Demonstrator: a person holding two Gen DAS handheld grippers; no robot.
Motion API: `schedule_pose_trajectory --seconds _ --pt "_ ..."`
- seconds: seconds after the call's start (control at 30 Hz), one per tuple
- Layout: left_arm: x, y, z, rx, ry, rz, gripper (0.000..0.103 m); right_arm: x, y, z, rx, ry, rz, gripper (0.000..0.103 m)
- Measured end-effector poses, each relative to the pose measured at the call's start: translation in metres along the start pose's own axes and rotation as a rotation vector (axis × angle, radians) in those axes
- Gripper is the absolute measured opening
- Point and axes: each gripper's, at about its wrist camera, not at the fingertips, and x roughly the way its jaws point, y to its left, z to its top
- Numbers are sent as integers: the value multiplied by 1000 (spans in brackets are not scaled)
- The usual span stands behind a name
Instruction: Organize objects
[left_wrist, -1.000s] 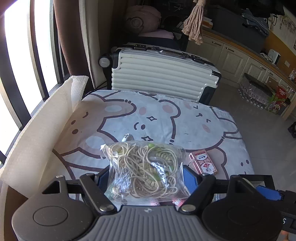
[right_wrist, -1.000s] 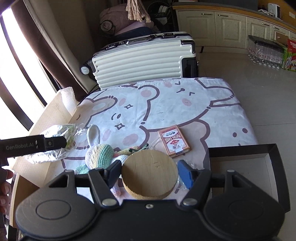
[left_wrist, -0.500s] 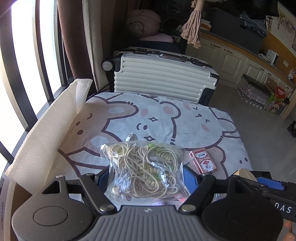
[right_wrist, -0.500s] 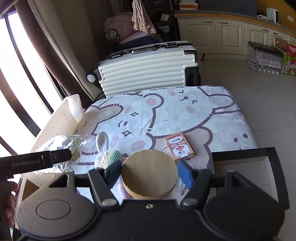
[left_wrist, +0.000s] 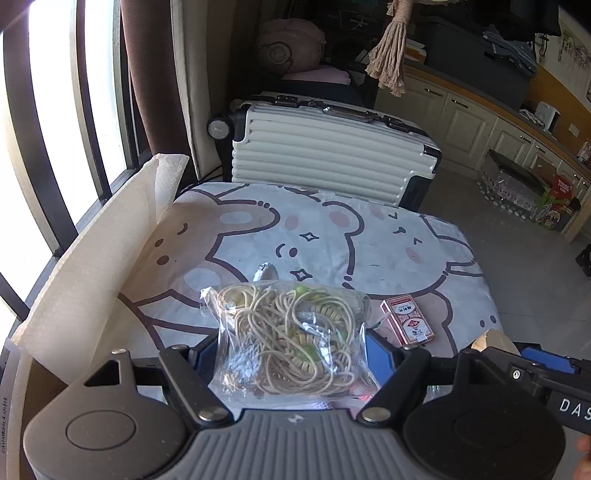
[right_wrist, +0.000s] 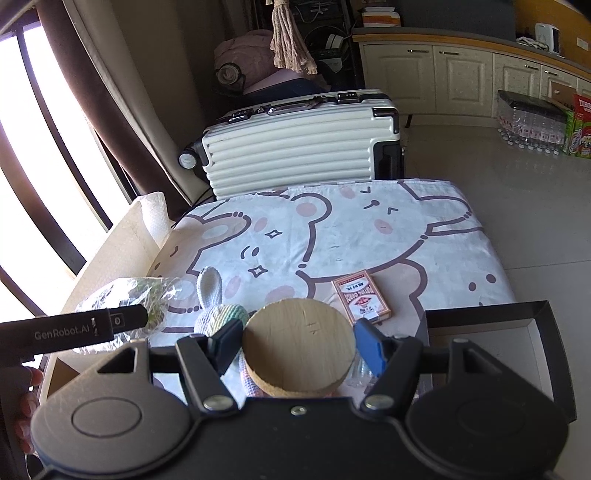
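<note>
My left gripper (left_wrist: 291, 354) is shut on a clear plastic bag of beige cord (left_wrist: 288, 336) and holds it above the near left of the bear-print table (left_wrist: 332, 236). The bag also shows in the right wrist view (right_wrist: 122, 299), with the left gripper (right_wrist: 144, 317) beside a cardboard box. My right gripper (right_wrist: 299, 345) is shut on a round wooden disc (right_wrist: 299, 347) held above the table's near edge. A red card box (right_wrist: 360, 297) lies flat just beyond the disc; it also shows in the left wrist view (left_wrist: 408, 321). A crocheted bunny (right_wrist: 216, 306) lies left of the disc.
An open cardboard box with white foam lining (left_wrist: 92, 266) stands at the table's left. A black tray (right_wrist: 491, 343) sits at the near right. A white ribbed suitcase (right_wrist: 299, 147) stands behind the table. Window bars and curtain are to the left.
Both grippers have risen and pulled back a little with their loads still held; the left one has shifted slightly toward the box.
</note>
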Motion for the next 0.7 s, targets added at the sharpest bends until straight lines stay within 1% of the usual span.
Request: schedule_pose_trajectory --seconds 0.3,0.7 --pt "7 -15 0 11 8 -19 78 -2 -22 0 37 -5 -20 68" --pt "22 -46 0 38 33 -67 78 -7 -51 -1 73 -10 -62 68"
